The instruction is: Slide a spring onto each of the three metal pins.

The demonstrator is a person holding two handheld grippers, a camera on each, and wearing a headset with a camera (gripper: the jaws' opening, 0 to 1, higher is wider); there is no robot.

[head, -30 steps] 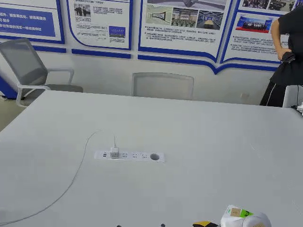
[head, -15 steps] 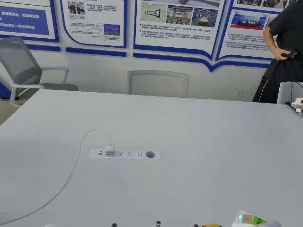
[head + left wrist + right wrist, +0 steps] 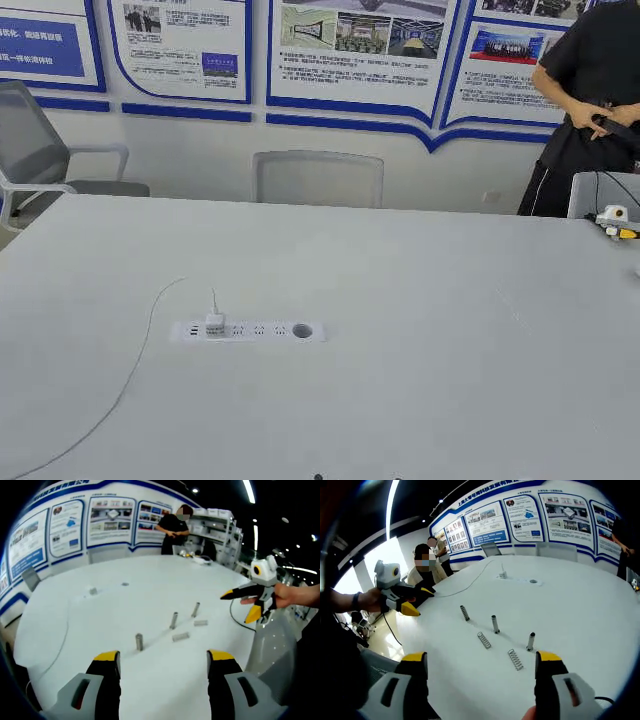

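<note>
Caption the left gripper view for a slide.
Open left gripper faces three upright pins and two loose springs on the white table.

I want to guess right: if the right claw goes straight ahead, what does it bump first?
Probably the middle spring lying on the table, right before a pin; depth is unclear.

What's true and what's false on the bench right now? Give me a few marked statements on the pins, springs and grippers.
1. The left gripper and the right gripper are both open and empty. True.
2. Two springs lie flat on the table. True.
3. All three pins carry springs. False: two pins stand bare.
4. The charger lies loose on the table. False: the charger sits plugged into the power strip.
</note>
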